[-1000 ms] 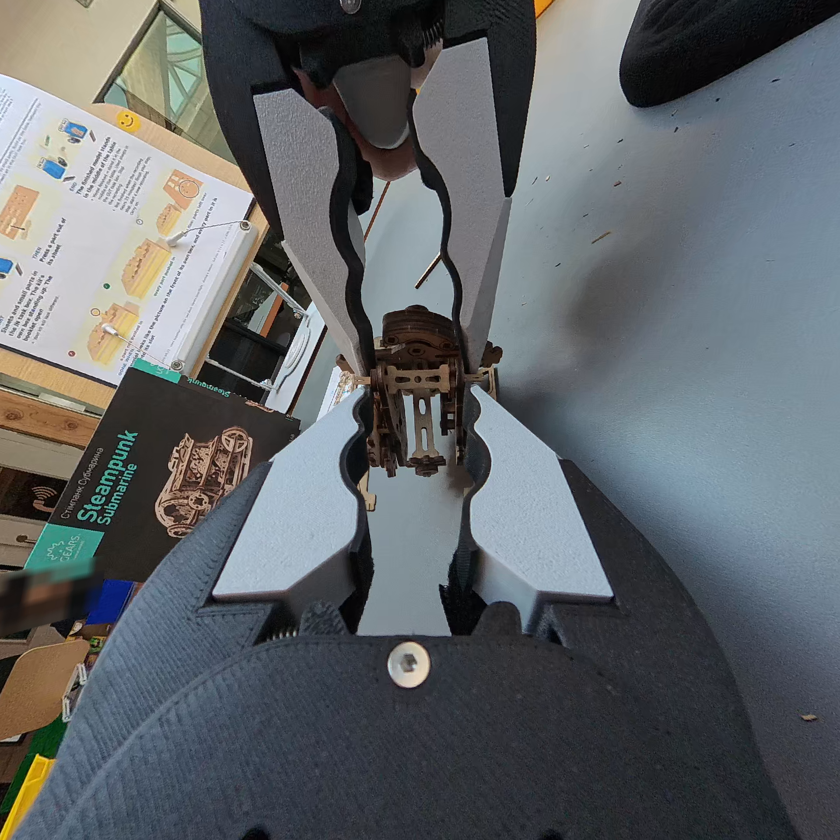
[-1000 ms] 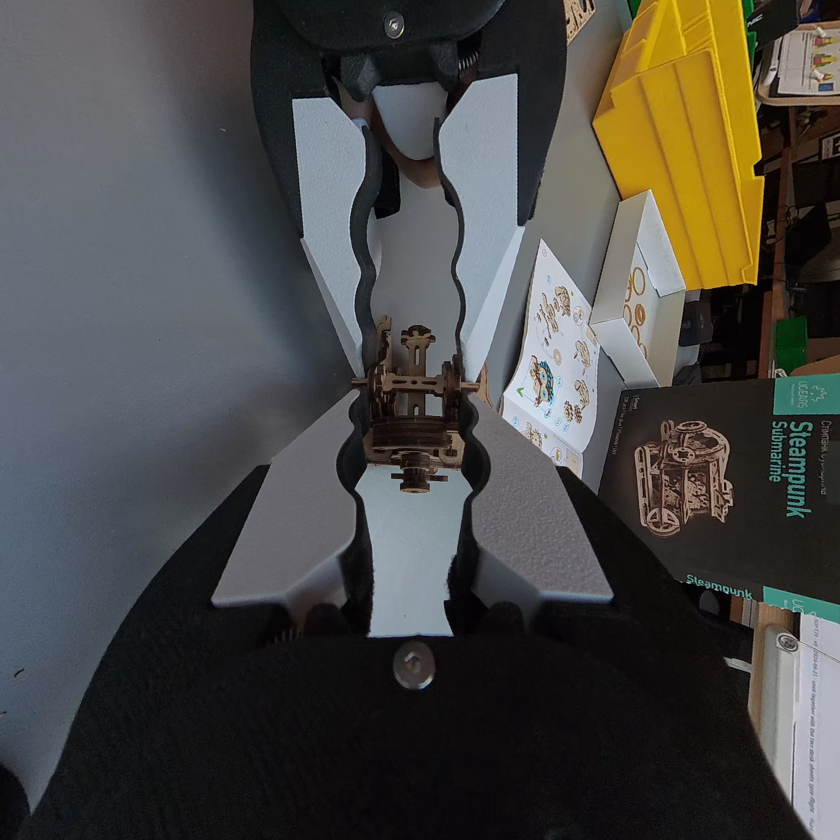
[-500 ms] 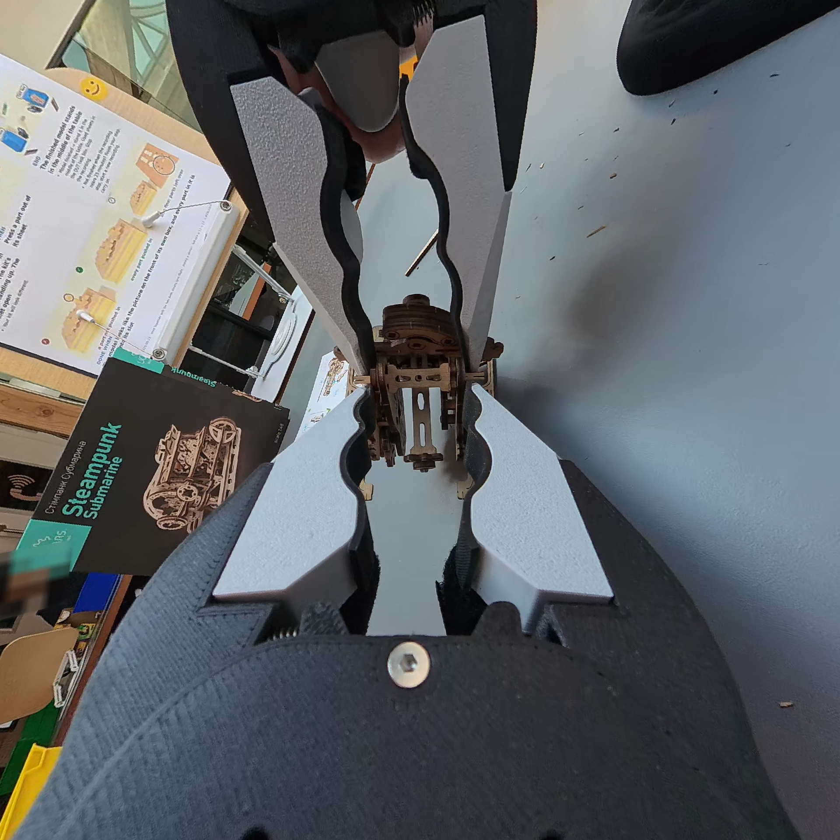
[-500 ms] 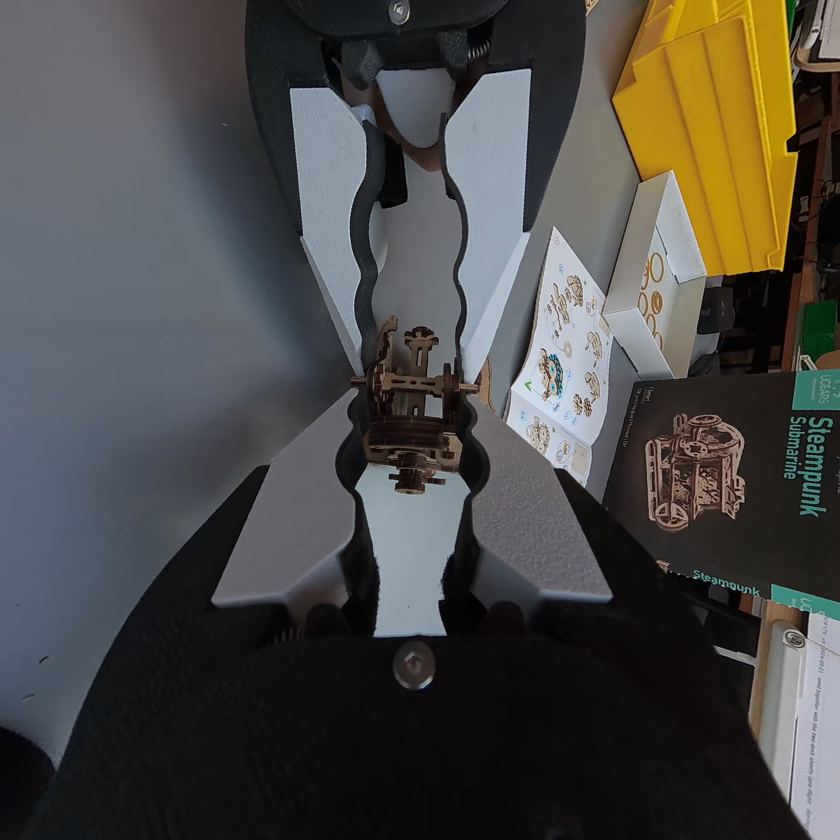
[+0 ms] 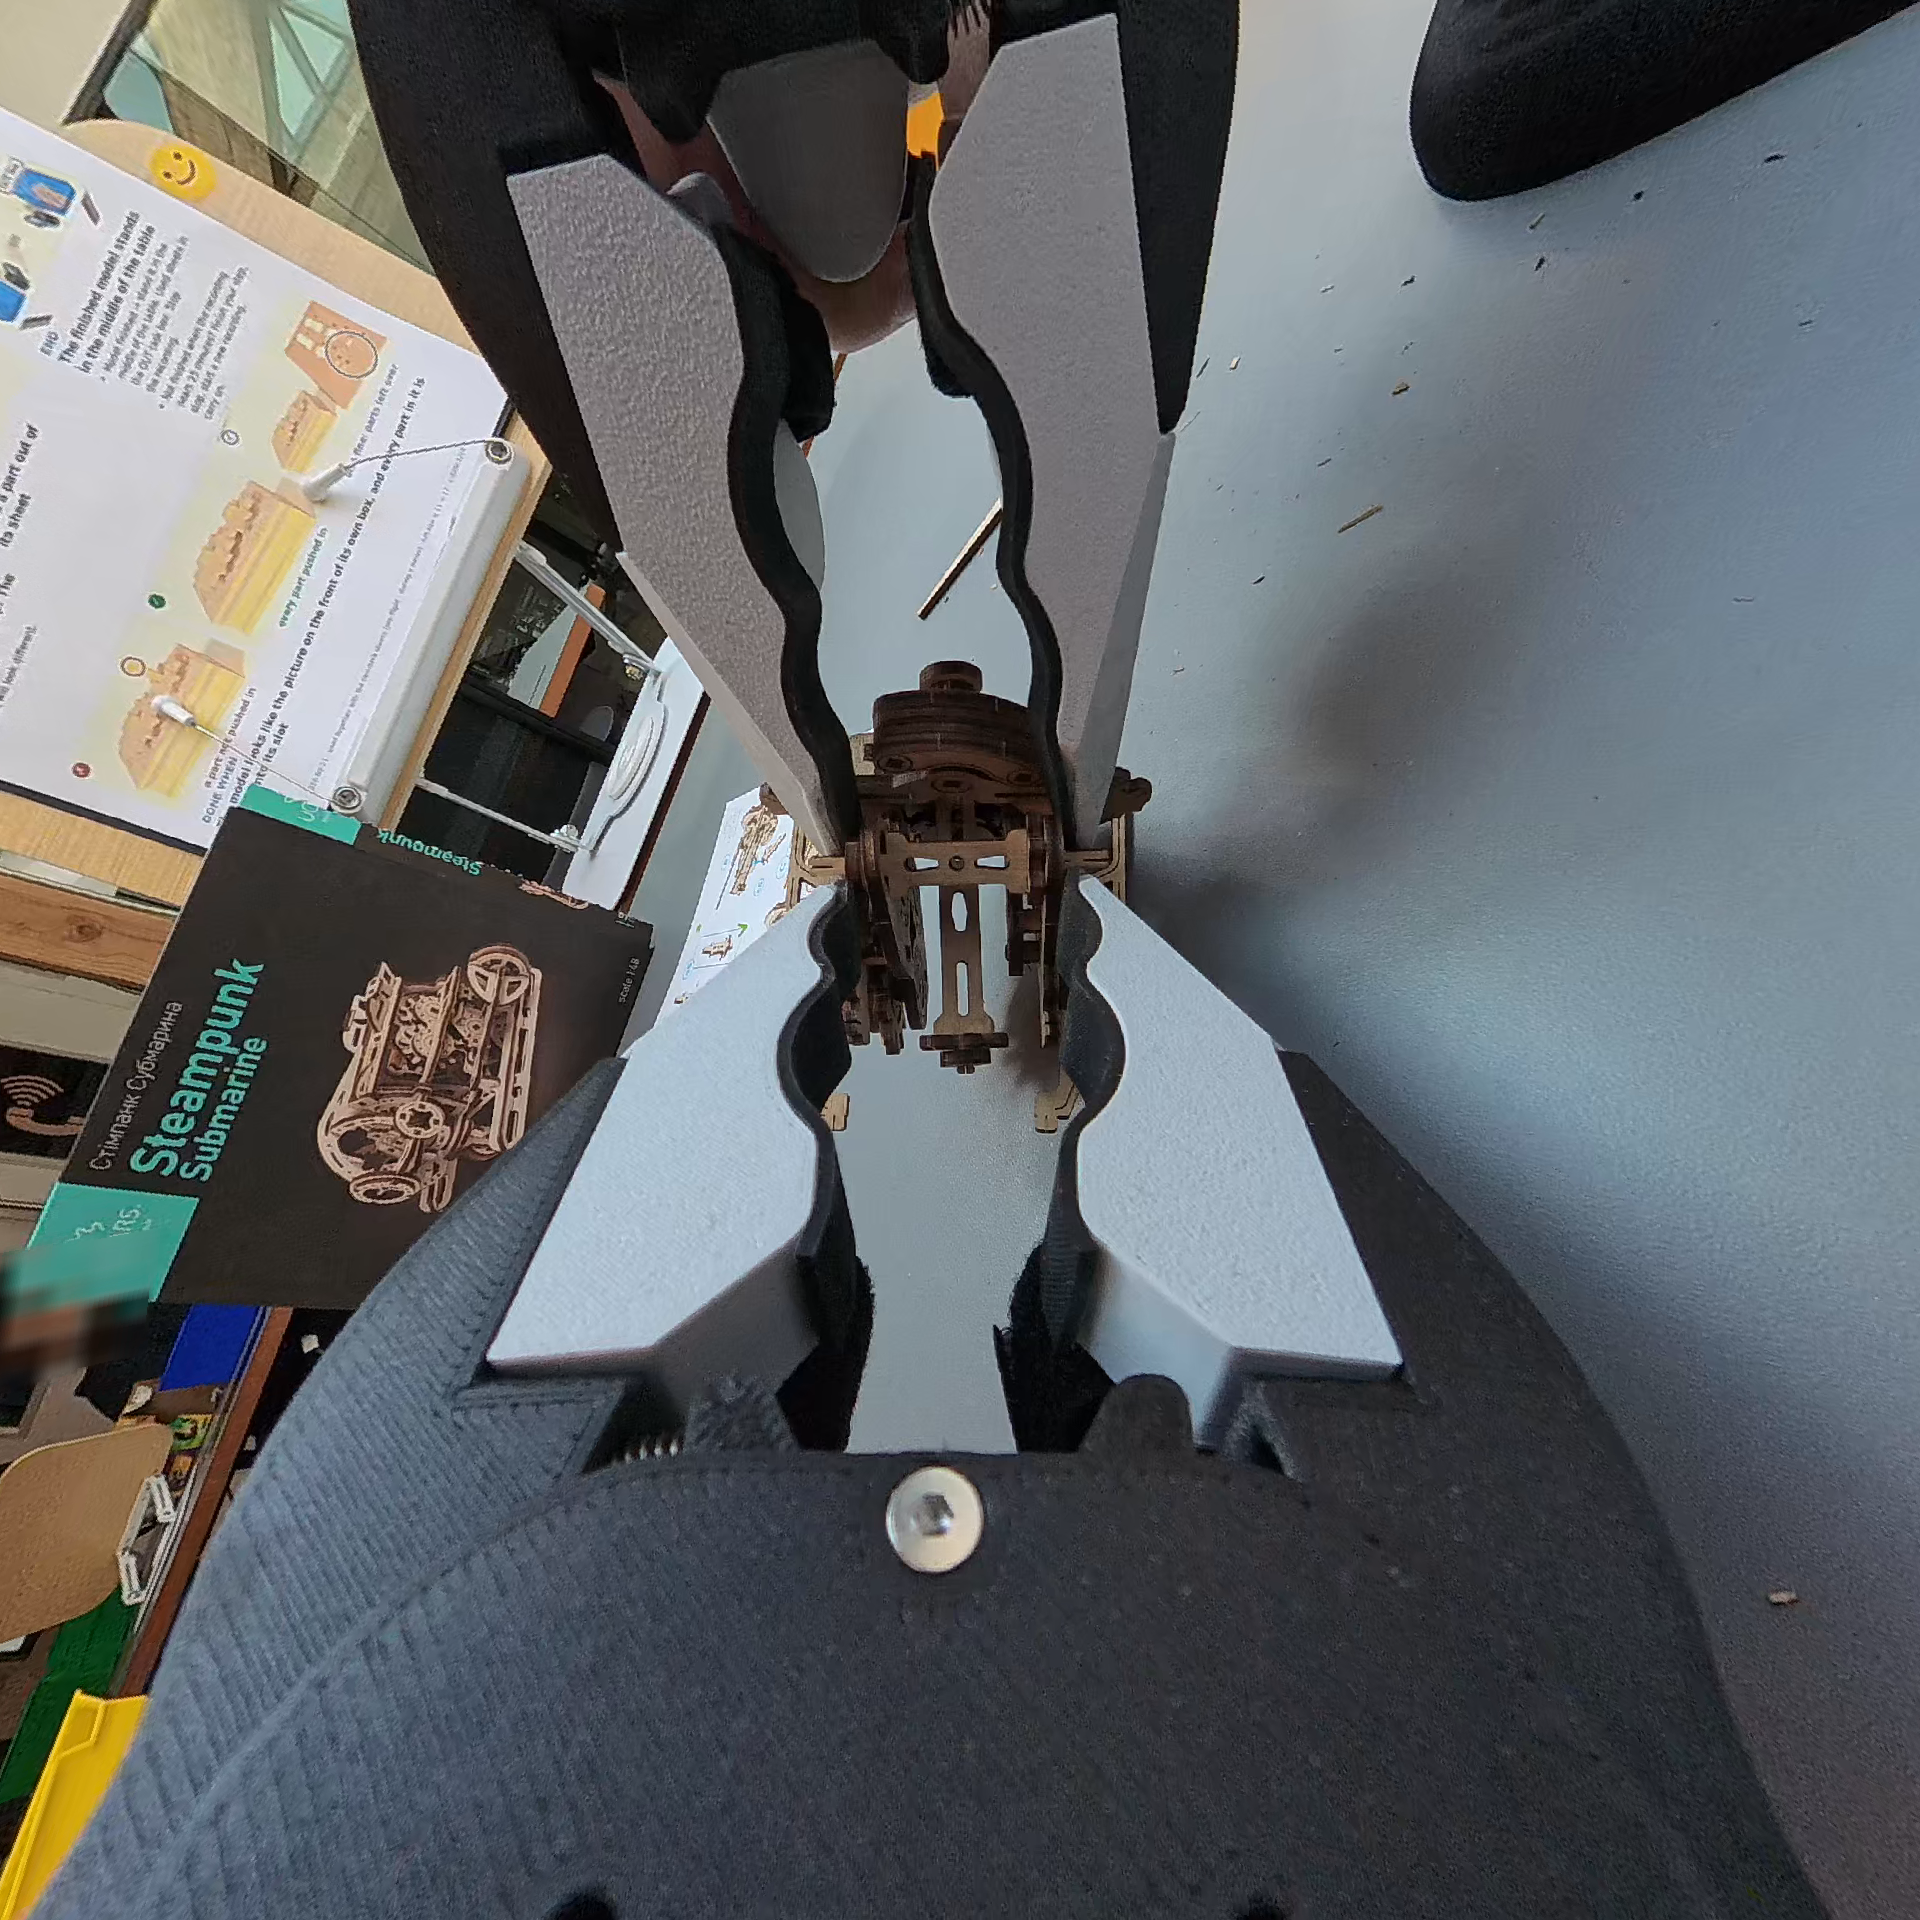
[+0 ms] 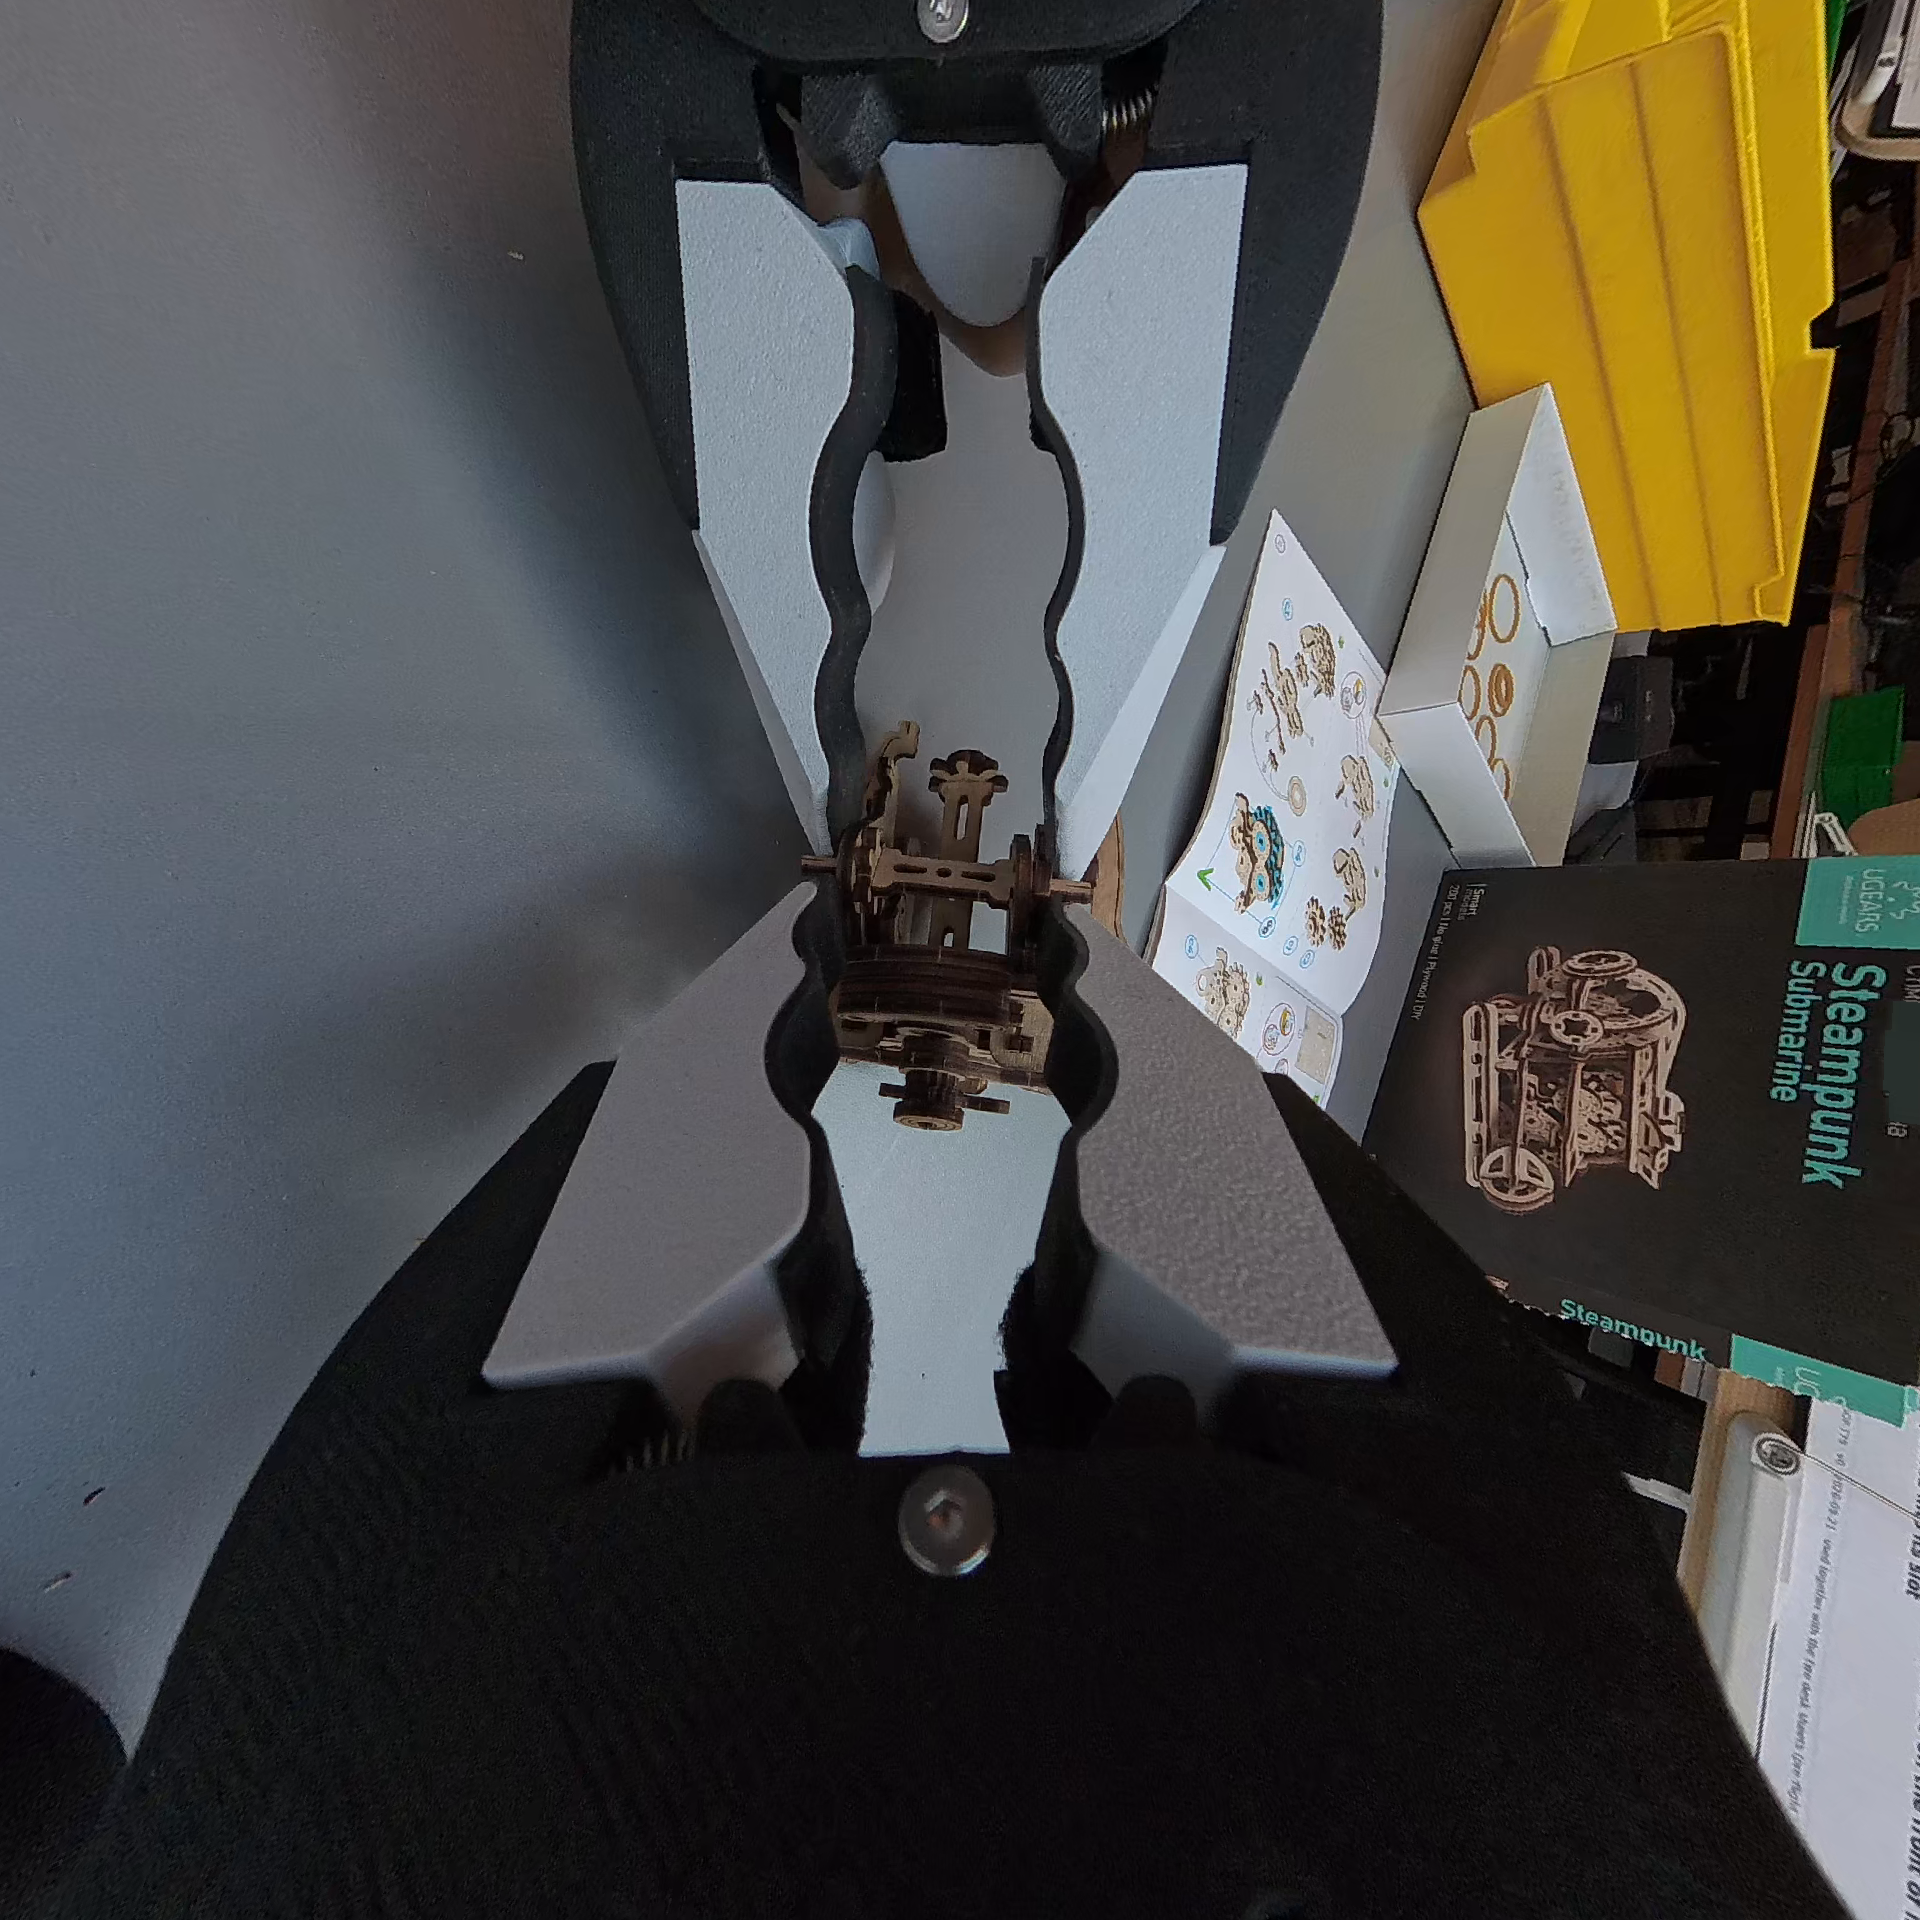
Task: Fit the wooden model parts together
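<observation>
A small brown wooden model (image 5: pixel 956 862) of laser-cut parts is held above the grey table (image 5: pixel 1558 831) between my two grippers, which face each other tip to tip. My left gripper (image 5: pixel 956 935) is shut on the end with the pale slotted strut. My right gripper (image 5: pixel 951 821) comes from the opposite side and is shut on the dark round stacked part. In the right wrist view my right gripper (image 6: pixel 935 935) clamps the model (image 6: pixel 935 987) with its small gear hub facing the camera, and my left gripper (image 6: pixel 940 831) closes on the far end.
A black kit box (image 5: pixel 343 1049) (image 6: pixel 1662 1091) lies at the table's edge beside an open instruction booklet (image 6: pixel 1278 821). A white box of rings (image 6: pixel 1496 665) and yellow bins (image 6: pixel 1642 312) are beyond. A thin wooden stick (image 5: pixel 961 561) and chips lie on the table. A printed sheet (image 5: pixel 208 468) stands on a board. Only a small space, under 4 cm, lies between the two pairs of fingers.
Both grippers stay shut on the model. The pair has drifted a little over the table, so the box and sheets have shifted in both views. The model's pose between the fingers looks the same.
</observation>
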`<state>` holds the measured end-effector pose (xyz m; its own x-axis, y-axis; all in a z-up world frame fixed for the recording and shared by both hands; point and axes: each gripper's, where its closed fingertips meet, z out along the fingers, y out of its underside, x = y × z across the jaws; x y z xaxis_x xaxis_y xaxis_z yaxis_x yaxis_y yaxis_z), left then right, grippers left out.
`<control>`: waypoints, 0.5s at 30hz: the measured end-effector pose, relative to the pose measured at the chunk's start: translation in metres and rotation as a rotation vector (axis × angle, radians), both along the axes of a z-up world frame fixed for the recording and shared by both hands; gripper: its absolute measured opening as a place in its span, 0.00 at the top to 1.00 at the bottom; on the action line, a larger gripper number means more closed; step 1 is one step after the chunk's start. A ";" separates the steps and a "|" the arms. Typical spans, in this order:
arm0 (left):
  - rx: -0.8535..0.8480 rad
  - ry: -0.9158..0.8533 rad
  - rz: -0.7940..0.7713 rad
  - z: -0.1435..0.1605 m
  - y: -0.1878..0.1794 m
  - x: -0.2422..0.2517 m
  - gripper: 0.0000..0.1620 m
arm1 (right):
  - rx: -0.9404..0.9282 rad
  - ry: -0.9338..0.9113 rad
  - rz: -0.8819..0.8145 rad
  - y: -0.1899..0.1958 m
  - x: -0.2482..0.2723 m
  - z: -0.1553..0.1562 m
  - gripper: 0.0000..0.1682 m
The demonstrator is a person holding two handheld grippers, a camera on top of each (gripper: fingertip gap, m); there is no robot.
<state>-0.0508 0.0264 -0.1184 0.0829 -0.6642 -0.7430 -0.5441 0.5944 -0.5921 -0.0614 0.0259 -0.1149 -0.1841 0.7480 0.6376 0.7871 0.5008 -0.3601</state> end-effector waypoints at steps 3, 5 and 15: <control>0.001 0.002 -0.001 0.000 0.000 0.000 0.77 | 0.006 -0.001 -0.002 0.000 0.000 0.000 0.79; 0.008 -0.009 -0.004 0.001 0.001 0.000 0.77 | -0.020 0.029 -0.020 0.001 0.000 0.000 0.79; -0.107 -0.064 -0.022 0.002 0.005 0.000 0.77 | -0.028 0.129 -0.067 0.007 0.001 0.000 0.79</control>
<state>-0.0506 0.0318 -0.1168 0.1127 -0.7417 -0.6612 -0.4904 0.5372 -0.6862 -0.0604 0.0326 -0.1151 -0.0515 0.7735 0.6317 0.7648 0.4373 -0.4731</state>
